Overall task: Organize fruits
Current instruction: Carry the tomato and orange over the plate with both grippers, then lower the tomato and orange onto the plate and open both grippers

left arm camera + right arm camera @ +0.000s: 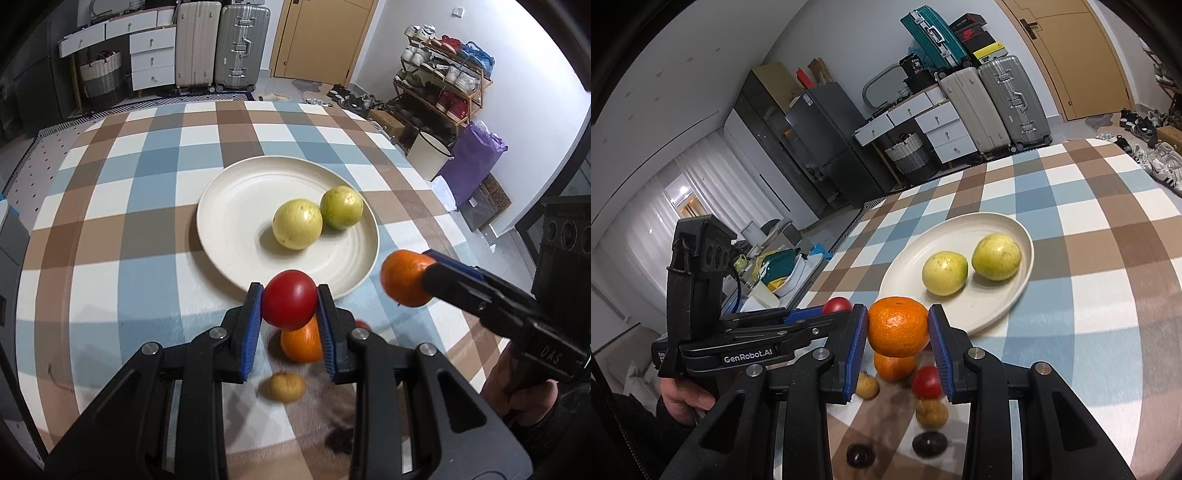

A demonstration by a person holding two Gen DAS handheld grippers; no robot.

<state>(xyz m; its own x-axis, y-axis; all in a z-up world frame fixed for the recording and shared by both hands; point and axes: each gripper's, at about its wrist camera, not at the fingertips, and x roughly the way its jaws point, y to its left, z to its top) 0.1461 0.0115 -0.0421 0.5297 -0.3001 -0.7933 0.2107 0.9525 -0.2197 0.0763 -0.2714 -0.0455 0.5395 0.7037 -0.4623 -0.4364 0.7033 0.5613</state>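
Observation:
A cream plate (236, 206) on the checked tablecloth holds two yellow-green fruits (297, 229) (341, 208); it also shows in the right wrist view (990, 229). My left gripper (289, 301) is shut on a red tomato (289, 299), held above the table just short of the plate's near rim. My right gripper (898, 328) is shut on an orange (898, 326), held in the air to the right of the plate's near rim (404, 278). Under the grippers lie another orange (894, 367), a red tomato (926, 382), small yellowish fruits (867, 386) and dark plums (929, 444).
The checked tablecloth (122, 236) stretches left of and beyond the plate. Beyond the table edge stand suitcases (240, 44), a drawer unit (151, 55), a shoe rack (443, 81) and a white bucket (430, 155).

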